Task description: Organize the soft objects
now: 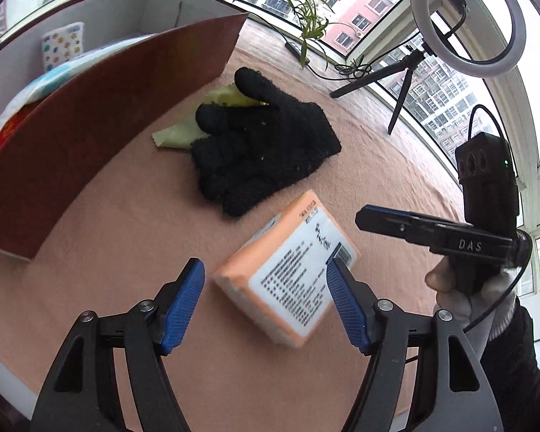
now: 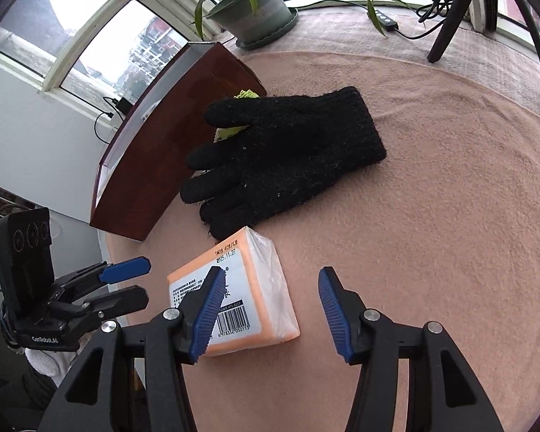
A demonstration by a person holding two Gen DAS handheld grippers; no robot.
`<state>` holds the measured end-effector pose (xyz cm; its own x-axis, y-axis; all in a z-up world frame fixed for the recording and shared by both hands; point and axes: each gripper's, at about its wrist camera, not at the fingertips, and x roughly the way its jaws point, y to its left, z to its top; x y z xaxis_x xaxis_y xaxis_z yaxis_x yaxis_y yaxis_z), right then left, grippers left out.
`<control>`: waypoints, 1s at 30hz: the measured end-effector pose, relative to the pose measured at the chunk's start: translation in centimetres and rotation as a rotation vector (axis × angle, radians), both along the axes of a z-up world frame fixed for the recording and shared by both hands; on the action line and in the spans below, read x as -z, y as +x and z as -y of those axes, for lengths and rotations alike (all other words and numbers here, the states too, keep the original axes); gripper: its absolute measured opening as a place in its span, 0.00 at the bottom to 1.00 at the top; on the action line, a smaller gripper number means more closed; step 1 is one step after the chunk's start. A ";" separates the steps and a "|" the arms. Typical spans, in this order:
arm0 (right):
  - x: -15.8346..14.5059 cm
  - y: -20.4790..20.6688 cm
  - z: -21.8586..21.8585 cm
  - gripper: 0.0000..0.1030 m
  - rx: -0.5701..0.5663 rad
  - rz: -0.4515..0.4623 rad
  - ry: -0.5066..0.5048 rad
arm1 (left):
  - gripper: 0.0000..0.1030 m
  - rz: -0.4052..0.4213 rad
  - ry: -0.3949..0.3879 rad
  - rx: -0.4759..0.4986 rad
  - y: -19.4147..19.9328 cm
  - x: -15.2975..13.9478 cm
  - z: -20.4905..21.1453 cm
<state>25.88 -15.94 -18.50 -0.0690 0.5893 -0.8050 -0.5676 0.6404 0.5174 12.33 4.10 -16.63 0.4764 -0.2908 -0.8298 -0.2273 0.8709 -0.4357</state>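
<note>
Currently both grippers, left gripper (image 1: pixel 264 300) and right gripper (image 2: pixel 271 311), hover spread and empty over the tissue pack (image 2: pixel 234 295), which lies on the desk (image 2: pixel 432 216) beside the black glove (image 2: pixel 288 158), ready for pickup

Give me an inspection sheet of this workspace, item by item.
Surface: pink cloth, flat.
Job's things: orange tissue pack beside black glove; glove overlies green cloth; brown box holds soft items.
Clutter: nothing seen.
Grippers: left gripper open over the pack; right gripper open, empty.
Cables: black cable near the windows.
Surroundings: potted plant, ring light, windows.
</note>
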 end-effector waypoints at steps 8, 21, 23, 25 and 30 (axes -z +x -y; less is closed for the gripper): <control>0.6 -0.8 -2.5 0.50 -0.112 -0.010 -0.045 | 0.68 -0.036 -0.094 -0.044 -2.8 1.3 0.1; 2.1 -1.7 -5.0 0.52 -0.200 -0.047 -0.090 | 0.68 -0.092 -0.223 -0.090 -2.5 4.0 1.2; 2.2 -1.7 -5.2 0.54 -0.203 -0.048 -0.093 | 0.68 -0.100 -0.236 -0.095 -2.4 4.4 1.4; 2.3 -1.8 -5.2 0.54 -0.205 -0.051 -0.095 | 0.68 -0.104 -0.256 -0.105 -2.5 4.7 1.5; 2.3 -2.1 -5.3 0.55 -0.210 -0.057 -0.099 | 0.68 -0.110 -0.257 -0.100 -2.4 4.9 1.9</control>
<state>23.80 -10.64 -20.82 -0.2288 0.4753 -0.8496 -0.6653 0.5608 0.4929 9.91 2.23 -21.57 0.4248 -0.4543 -0.7831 -0.3646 0.7059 -0.6073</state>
